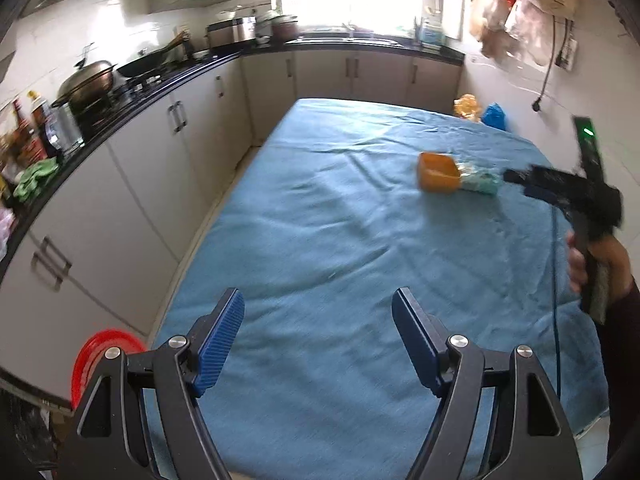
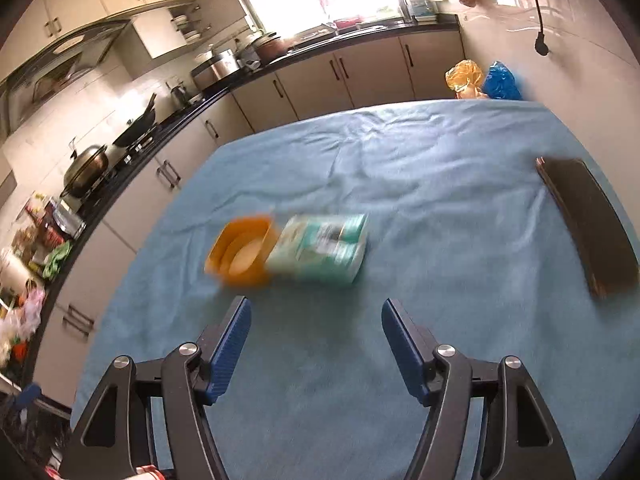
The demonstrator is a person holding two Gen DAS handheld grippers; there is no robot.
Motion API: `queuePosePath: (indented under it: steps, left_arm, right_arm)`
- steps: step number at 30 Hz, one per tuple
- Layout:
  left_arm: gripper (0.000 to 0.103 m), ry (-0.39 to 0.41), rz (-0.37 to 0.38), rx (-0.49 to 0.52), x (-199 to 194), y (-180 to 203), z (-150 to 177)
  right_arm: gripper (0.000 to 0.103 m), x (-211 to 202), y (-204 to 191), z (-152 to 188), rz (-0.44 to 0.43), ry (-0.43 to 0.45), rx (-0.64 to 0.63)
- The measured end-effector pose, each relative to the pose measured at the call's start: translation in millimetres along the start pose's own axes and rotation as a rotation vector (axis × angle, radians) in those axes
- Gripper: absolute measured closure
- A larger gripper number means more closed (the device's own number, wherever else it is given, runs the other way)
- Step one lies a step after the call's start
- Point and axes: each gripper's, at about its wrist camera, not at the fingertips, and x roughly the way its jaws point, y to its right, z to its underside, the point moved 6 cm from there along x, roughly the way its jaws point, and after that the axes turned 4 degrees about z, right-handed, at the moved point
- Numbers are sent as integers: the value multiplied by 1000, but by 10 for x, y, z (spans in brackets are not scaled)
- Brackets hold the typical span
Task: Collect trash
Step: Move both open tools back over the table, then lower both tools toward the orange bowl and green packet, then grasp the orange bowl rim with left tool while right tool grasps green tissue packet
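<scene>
Nearest thing in the left wrist view is the left gripper point(image 1: 318, 336), jaws spread wide with nothing in them, hovering over bare blue cloth on the worktop point(image 1: 320, 240) and well apart from any trash. Same deal for the right gripper point(image 2: 316, 340): jaws wide open, nothing held, but way closer to the action, with the mint-green carton point(image 2: 320, 248) lying on its side just ahead of the fingertips. It looks like a small printed drink or snack box, lightweight and a bit crumpled, hard to read because of motion blur. Touching its left end is an orange plastic container point(image 2: 242, 254), tipped so the open mouth faces the camera, something pale inside. My worry: those two sit pressed together, so closing on the carton could shove the orange tub along or catch both at once, and a thin box like that may crush or squirt out of the pads. The loose, wrinkly cloth could also bunch under a low approach. Off to the right lies a dark flat phone-like slab point(image 2: 588, 224), better not swept up by mistake. At the far edge there's an orange bag point(image 2: 464, 76) next to a blue bag point(image 2: 500, 82).
</scene>
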Motion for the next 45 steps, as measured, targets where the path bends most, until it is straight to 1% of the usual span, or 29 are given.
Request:
queuePosePath:
  steps: [2, 4, 7, 9, 10, 12, 13, 14, 15, 16, 17, 19, 22, 24, 26, 29, 31, 32, 35, 37, 38, 39, 40, 41, 43, 44, 45]
  left_arm:
    - [28, -8, 14, 8, 88, 93, -105]
    - [28, -13, 19, 13, 173, 154, -203]
    - [28, -21, 26, 14, 304, 217, -336]
    - [28, -30, 33, 8, 405, 243, -410]
    - [28, -34, 37, 5, 441, 248, -440]
    - [28, -41, 42, 0, 538, 259, -512]
    - [28, -41, 42, -5, 582, 261, -548]
    - [28, -42, 43, -15, 644, 260, -600]
    - [28, -44, 47, -23, 688, 267, -639]
    - [28, -46, 60, -38, 753, 270, -694]
    - [28, -48, 80, -58, 829, 278, -756]
    - [28, -61, 115, -93, 980, 305, -861]
    - [28, -87, 182, -144, 1287, 423, -1037]
    - [28, -105, 184, -152, 1488, 512, -1125]
    - [28, -114, 174, -129, 1674, 630, -1207]
    - [28, -149, 156, -68, 1950, 825, -1276]
    - [29, -175, 164, -39, 2110, 944, -1293]
    - [31, -188, 175, -28, 2174, 989, -1297]
    - [49, -227, 186, 7, 2337, 1094, -1276]
    - [74, -248, 179, 17, 2411, 1118, -1260]
    - [79, -251, 182, 12, 2422, 1119, -1261]
    - [90, -250, 190, 2, 2419, 1114, -1266]
    - [94, -249, 177, -5, 2410, 1098, -1270]
    - [94, -245, 165, -12, 2392, 1081, -1267]
    - [95, -239, 147, -26, 2331, 1035, -1251]
    - [95, -237, 139, -29, 2286, 1007, -1235]
    - [95, -233, 134, -36, 2208, 963, -1212]
  right_arm:
    - [29, 147, 91, -181, -25, -18, 7]
    - [24, 310, 81, -310, -43, -39, -10]
    - [24, 599, 68, -495, -25, -75, -68]
    - [24, 743, 98, -577, -48, -98, -72]
    - [24, 796, 105, -588, -75, -113, -67]
    - [24, 870, 86, -574, -168, -164, -62]
    - [23, 879, 64, -550, -192, -179, -64]
    - [23, 856, 45, -513, -234, -200, -69]
    - [23, 835, 26, -483, -258, -209, -72]
    - [23, 791, 1, -447, -289, -219, -81]
    - [23, 752, -18, -401, -303, -224, -97]
    - [22, 698, -71, -292, -294, -229, -159]
    - [19, 704, -171, -141, -248, -222, -233]
    - [18, 687, -230, -68, -202, -192, -297]
    - [17, 682, -254, -31, -175, -164, -311]
    - [16, 685, -242, -26, -175, -132, -293]
    - [16, 674, -218, -19, -168, -122, -299]
    - [17, 670, -224, -4, -153, -118, -317]
    - [17, 666, -302, 30, -120, -106, -354]
    - [19, 668, -341, 55, -93, -95, -384]
    - [21, 670, -359, 65, -88, -92, -392]
    - [26, 666, -368, 69, -76, -85, -401]
    - [28, 662, -375, 73, -69, -80, -405]
    - [30, 659, -377, 75, -64, -76, -409]
    - [38, 657, -375, 70, -62, -69, -412]
    - [50, 650, -373, 68, -61, -64, -413]
    - [54, 643, -364, 65, -57, -59, -411]
